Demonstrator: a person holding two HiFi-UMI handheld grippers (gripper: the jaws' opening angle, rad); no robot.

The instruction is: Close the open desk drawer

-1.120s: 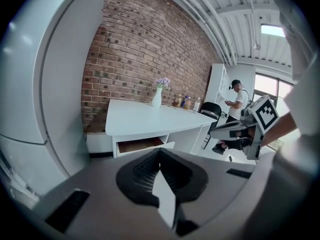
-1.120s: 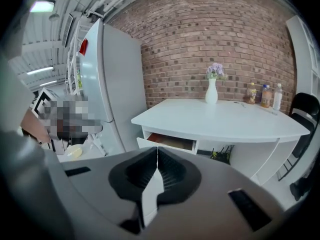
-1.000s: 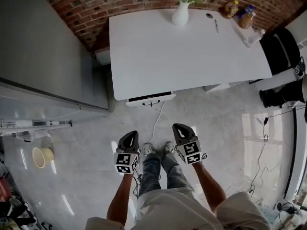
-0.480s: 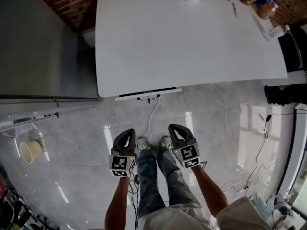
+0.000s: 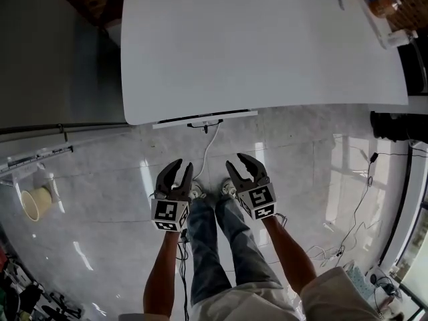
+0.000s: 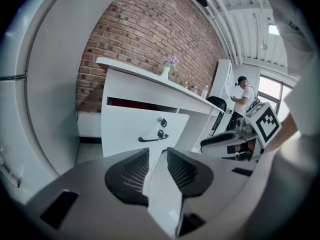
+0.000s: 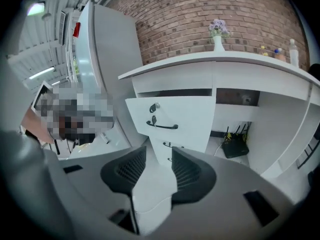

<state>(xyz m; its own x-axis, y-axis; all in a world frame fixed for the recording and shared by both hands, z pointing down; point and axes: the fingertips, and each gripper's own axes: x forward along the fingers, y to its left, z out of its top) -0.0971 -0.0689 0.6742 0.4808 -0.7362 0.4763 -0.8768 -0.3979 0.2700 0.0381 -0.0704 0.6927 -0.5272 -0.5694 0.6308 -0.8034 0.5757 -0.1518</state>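
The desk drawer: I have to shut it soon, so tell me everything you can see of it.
The drawer is white and flat-fronted, smooth like painted board. It stands pulled partly out under the top of the white desk, toward its left end in the head view, with a dark gap showing behind its front. A dark bar handle sits on the front. Above it, a lock seems to hold a key with something hanging. Nothing touches it.
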